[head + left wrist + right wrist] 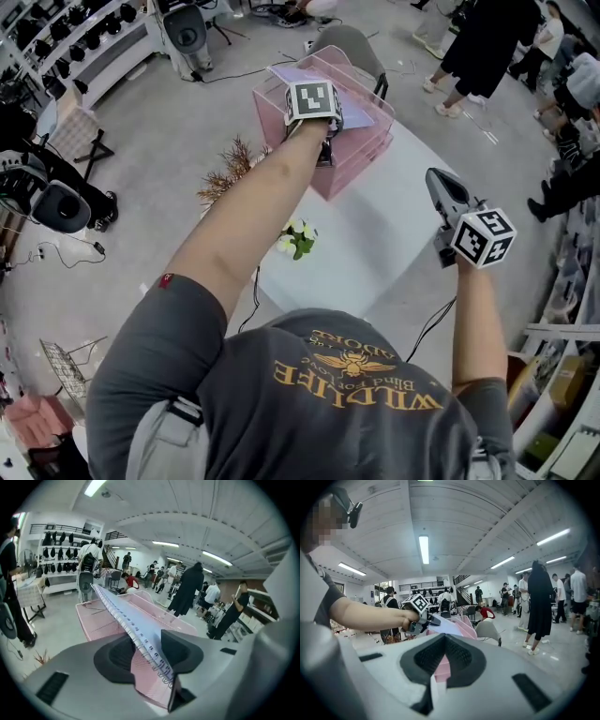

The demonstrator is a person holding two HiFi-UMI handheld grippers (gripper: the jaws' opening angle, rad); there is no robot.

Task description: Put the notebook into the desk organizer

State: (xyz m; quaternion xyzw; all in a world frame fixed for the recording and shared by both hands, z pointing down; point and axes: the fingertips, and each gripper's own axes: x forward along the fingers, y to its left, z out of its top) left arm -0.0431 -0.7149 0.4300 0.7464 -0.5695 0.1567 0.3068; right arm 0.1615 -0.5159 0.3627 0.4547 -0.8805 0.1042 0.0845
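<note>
Notebook [140, 630]: upper centre of the head view, tilted over the pink desk organizer [361, 159], not yet inside.
Left gripper [147, 644]: jaws loosely apart around the spiral edge.
Right gripper [437, 660]: narrow gap, empty.
Risk: the loose notebook may slide off the rim onto the desk [375, 244].

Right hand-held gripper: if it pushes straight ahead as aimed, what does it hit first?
Most likely the pink desk organizer, which sits dead ahead between the jaws of the right hand-held gripper. The left hand-held gripper and notebook sit above that line. Depth is unclear.
</note>
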